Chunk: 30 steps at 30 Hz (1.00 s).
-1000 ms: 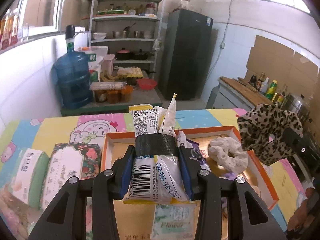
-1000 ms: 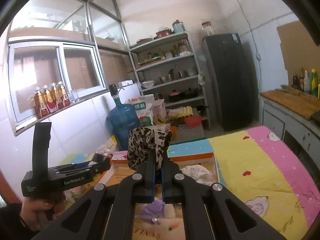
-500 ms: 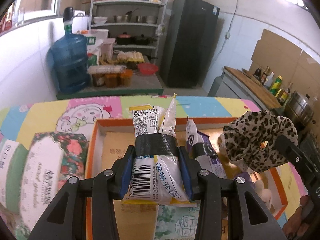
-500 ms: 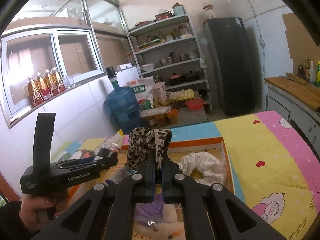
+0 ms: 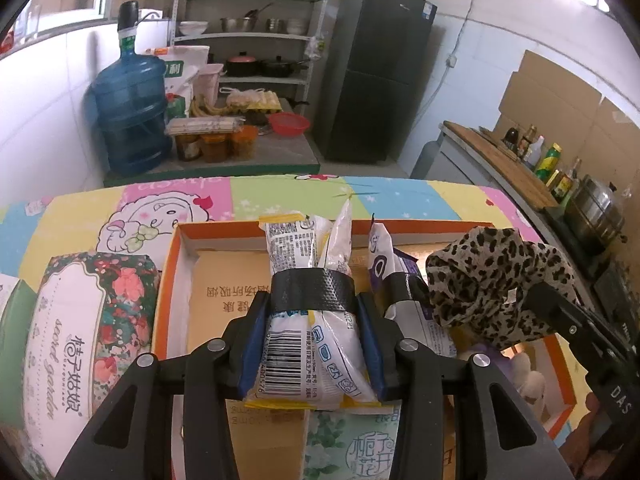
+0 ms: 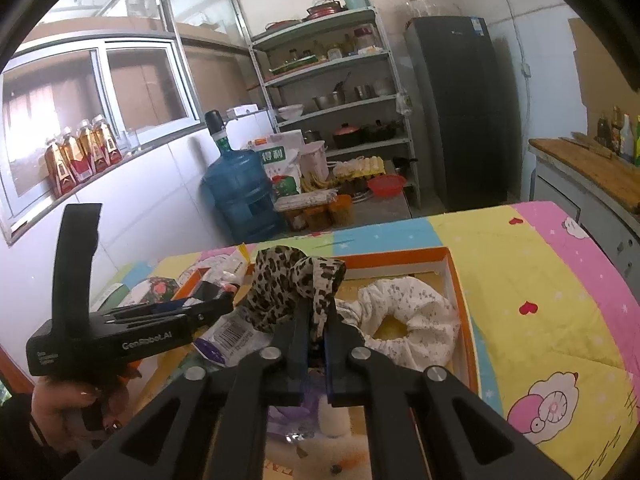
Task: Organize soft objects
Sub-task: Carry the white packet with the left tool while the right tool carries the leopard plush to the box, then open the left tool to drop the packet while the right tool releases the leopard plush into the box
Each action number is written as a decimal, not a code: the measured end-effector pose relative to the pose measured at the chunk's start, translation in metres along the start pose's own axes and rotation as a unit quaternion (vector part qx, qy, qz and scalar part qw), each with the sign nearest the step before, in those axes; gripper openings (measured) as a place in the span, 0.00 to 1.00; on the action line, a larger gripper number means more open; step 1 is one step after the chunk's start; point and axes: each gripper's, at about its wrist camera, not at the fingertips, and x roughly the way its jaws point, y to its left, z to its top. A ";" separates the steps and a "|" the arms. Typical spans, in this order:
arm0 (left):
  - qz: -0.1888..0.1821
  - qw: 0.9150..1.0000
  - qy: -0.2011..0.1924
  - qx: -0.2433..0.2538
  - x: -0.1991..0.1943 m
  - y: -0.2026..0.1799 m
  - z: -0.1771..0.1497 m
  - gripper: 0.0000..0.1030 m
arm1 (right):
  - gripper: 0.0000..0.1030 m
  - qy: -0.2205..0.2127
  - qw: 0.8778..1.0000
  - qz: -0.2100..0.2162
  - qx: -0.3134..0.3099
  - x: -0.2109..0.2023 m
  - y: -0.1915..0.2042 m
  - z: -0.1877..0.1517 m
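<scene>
A kitchen with a steel shelf, a dark fridge and a table under a bright cartoon cloth; an orange-rimmed box fills the centre of both frames.

Two grippers, two scrunchies. The left gripper is clamped on one white packet banded with black tape, low centre, above the box. The right gripper is pinched tight on a leopard-print scrunchie, crumpled, mid-frame. A white speckled scrunchie lies in the box at right. One floral tissue pack sits lower left.
</scene>
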 end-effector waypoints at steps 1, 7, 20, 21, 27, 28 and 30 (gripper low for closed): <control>0.002 1.000 -0.001 0.001 -0.001 0.000 0.000 0.43 | 0.09 0.003 1.000 0.000 0.003 0.001 -0.001 0.000; 0.004 1.000 -0.014 0.006 -0.007 -0.004 0.001 0.54 | 0.24 0.009 1.000 -0.004 0.008 0.002 -0.002 -0.001; 0.011 0.999 -0.031 0.015 -0.027 -0.003 -0.003 0.58 | 0.47 0.001 1.000 -0.007 0.012 -0.002 -0.005 -0.002; 0.012 0.999 -0.034 0.015 -0.030 -0.002 -0.003 0.58 | 0.47 -0.001 1.000 -0.007 0.014 -0.004 -0.006 -0.002; 0.012 0.998 -0.056 0.015 -0.053 0.001 -0.005 0.58 | 0.47 -0.013 1.000 -0.006 0.025 -0.010 -0.010 -0.002; 0.010 0.998 -0.060 0.015 -0.058 0.001 -0.006 0.58 | 0.47 -0.013 1.000 -0.006 0.025 -0.010 -0.009 -0.002; 0.009 0.998 -0.067 0.017 -0.066 0.002 -0.007 0.58 | 0.47 -0.014 1.000 -0.006 0.025 -0.011 -0.008 -0.002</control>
